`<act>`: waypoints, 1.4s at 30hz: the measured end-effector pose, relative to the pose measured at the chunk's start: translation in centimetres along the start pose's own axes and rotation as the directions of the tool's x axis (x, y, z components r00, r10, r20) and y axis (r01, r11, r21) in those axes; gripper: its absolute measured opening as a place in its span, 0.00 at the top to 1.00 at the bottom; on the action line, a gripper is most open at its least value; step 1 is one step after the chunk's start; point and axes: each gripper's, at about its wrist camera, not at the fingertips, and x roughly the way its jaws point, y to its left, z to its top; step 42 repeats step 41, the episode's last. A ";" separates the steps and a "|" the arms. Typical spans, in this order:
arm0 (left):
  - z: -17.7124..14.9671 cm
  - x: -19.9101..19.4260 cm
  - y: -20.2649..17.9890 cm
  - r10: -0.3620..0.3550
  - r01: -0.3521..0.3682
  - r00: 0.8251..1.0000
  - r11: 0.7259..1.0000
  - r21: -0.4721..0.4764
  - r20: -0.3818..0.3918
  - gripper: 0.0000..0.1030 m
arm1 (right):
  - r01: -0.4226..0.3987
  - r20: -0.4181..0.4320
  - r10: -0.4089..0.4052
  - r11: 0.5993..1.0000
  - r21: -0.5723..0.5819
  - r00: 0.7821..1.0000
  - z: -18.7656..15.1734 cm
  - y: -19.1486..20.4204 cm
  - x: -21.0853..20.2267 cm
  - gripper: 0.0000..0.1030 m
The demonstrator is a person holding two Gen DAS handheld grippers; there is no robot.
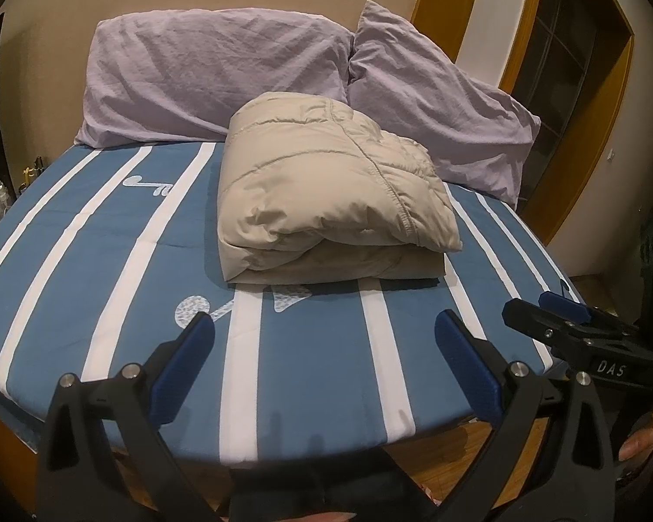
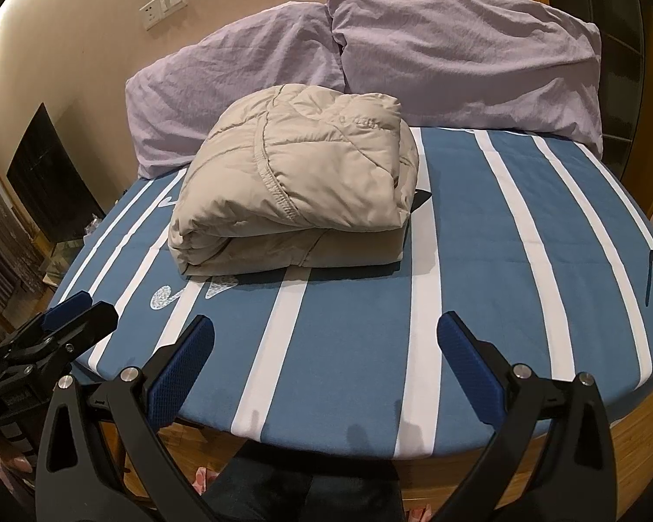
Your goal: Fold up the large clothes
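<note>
Both claws are wide apart and hold nothing. From its own camera the left gripper (image 1: pixel 324 361) shows its two blue pads spread, with only the striped sheet between them; the right gripper (image 2: pixel 326 363) looks the same in its own view. Each one hangs near the foot edge of the bed (image 1: pixel 87 269), well apart from the garment, and neither touches it.

The beige padded jacket (image 1: pixel 326 200) lies in the middle of the blue and white sheet as a compact, thick bundle. Its layers are stacked one on the other, with a rounded fold on the left side and a stitched hem running over the top. The far end rests just beside, perhaps touching, the two lilac pillows (image 1: pixel 222 74) at the wall.

I judge that the folding is practically finished: no sleeve and no loose flap hangs out in either view. A small dark corner shows at the right side under the bundle, maybe lining. What is left, if anything, is only to tidy this.
</note>
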 end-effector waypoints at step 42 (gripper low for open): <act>0.7 0.7 -0.3 -0.011 0.011 1.000 1.000 -0.001 -0.010 0.02 | -0.018 0.003 0.018 1.000 -0.001 1.000 0.5 0.3 -0.1 0.01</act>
